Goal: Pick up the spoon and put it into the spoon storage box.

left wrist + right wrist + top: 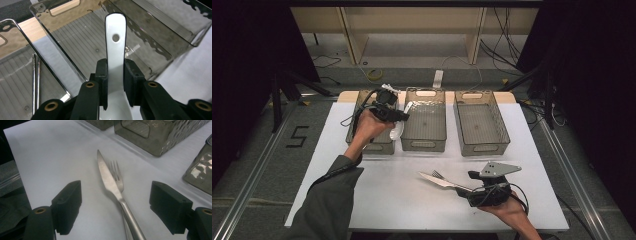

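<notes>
Left gripper view: a white spoon [115, 50] is seen clamped by the left gripper [115, 82], handle pointing to 12 o'clock over the middle bin [160, 47], while the right gripper [115, 207] is held open around the knife [110, 183] and fork [117, 173].

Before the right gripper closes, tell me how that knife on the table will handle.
The knife looks like polished steel, so probably stiff and slippery. It lies flat across the fork, so lifting it may nudge that. The right gripper stands open around its handle.
</notes>
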Demonstrator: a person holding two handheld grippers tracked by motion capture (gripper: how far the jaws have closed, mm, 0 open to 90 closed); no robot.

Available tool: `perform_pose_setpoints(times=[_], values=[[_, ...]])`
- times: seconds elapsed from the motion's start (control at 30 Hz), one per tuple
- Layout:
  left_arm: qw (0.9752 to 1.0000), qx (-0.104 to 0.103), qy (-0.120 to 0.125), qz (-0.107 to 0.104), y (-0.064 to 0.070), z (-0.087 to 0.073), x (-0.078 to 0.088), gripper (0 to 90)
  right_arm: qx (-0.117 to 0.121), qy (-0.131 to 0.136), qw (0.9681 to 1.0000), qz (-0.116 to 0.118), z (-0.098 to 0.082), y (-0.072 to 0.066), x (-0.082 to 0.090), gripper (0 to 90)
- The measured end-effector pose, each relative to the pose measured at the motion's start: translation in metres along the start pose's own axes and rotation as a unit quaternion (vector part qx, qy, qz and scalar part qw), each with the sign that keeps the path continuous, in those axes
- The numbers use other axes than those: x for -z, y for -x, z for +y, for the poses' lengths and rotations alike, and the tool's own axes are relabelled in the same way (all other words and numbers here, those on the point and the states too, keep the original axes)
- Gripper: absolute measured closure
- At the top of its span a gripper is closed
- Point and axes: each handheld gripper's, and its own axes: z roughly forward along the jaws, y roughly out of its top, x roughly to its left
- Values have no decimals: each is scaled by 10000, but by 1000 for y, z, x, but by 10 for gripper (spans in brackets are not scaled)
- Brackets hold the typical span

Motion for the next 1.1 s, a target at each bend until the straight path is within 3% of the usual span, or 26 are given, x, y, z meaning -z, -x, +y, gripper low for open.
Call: perform_pose_setpoints(times=[0.43, 1.1], values=[[9999, 106, 110, 27, -1, 13, -8, 745, 14, -13, 10000, -10, 0, -1, -1, 270], [9998, 112, 183, -17, 10, 25, -31, 745, 15, -26, 10000, 15, -1, -1, -1, 270]])
